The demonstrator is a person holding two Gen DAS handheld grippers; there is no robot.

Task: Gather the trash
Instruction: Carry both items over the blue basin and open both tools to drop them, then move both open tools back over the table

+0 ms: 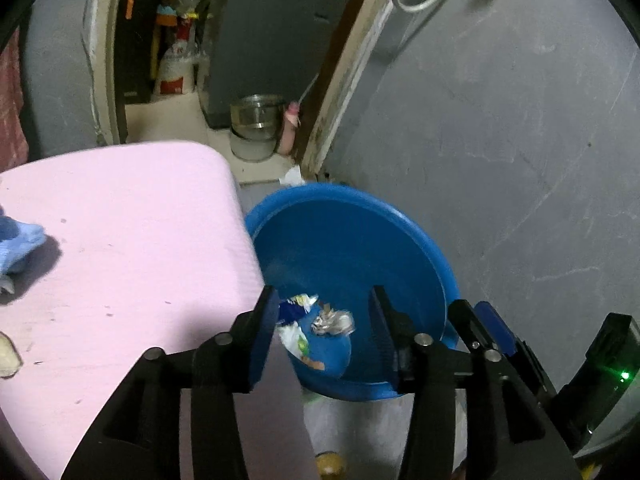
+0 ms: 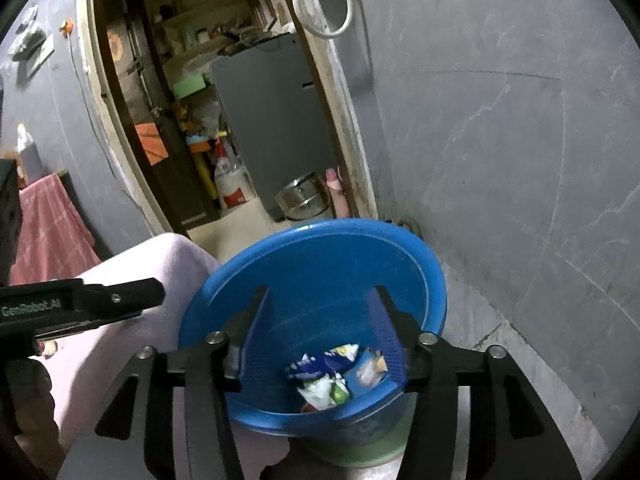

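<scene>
Two hand-held grippers hung over a blue plastic bin (image 2: 400, 264) beside a pink-covered table (image 1: 120, 240), both with their jaws apart and nothing clamped between them. Framed by the left gripper (image 1: 324, 320), crumpled wrappers (image 1: 308, 328) and a scrap of foil (image 1: 334, 322) appeared to lie loose inside the bin; the right gripper (image 2: 320, 320) looked down on the same heap of snack packets (image 2: 332, 376). The drop-off step seemed to be at its end, with the trash in the bin and neither tool gripping anything. A blue cloth (image 1: 18, 246) lay at the table's far left edge, and a pale scrap (image 1: 8, 354) sat nearer the camera; whether either counted as trash could not be told. The next move would likely call for lifting both tools clear of the rim and swinging back over the table to find another piece.
</scene>
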